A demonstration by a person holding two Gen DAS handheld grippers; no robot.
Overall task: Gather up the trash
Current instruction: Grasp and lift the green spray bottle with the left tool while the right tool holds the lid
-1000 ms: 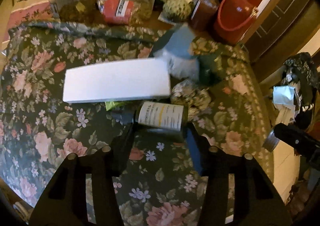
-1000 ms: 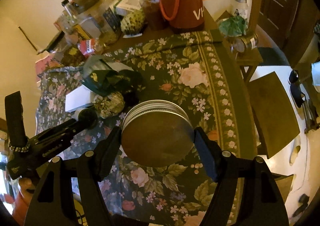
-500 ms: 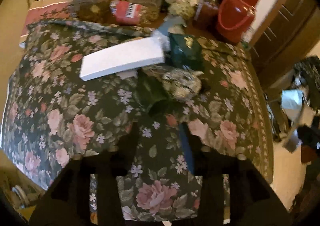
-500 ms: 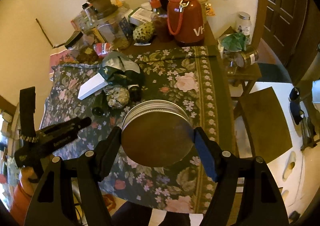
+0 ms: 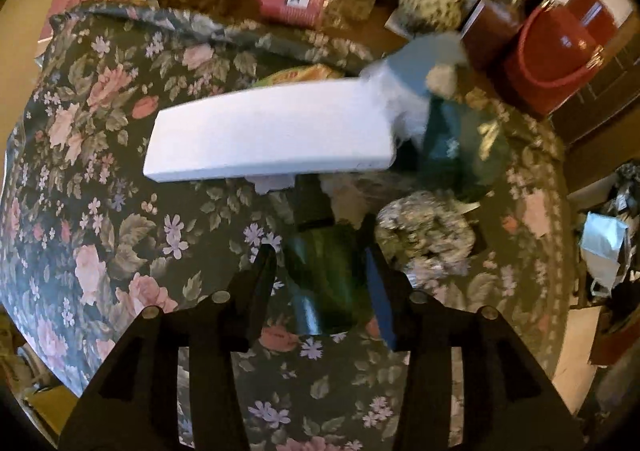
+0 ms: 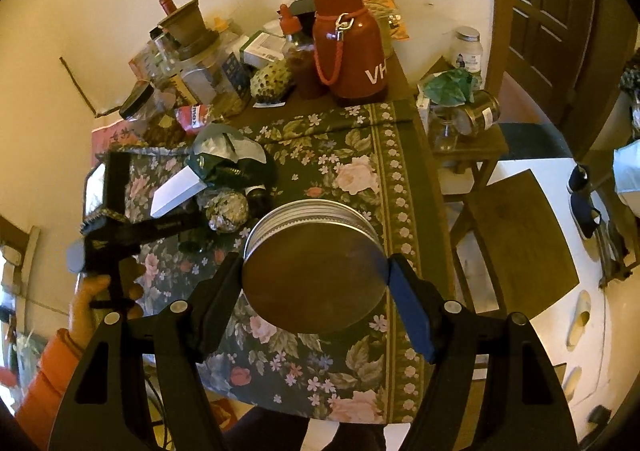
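1. The left gripper [image 5: 320,271] points down at the table; its jaws have just been closing, with a green bottle [image 5: 324,271] lying between the fingers, though contact is blurred and I cannot tell if they press it.
2. Beyond the bottle lie a white box [image 5: 272,135] and a foil ball [image 5: 428,235] on the floral cloth [image 5: 100,171].
3. The right gripper [image 6: 316,283] is clamped on a round tin [image 6: 316,267], held above the cloth's near edge.
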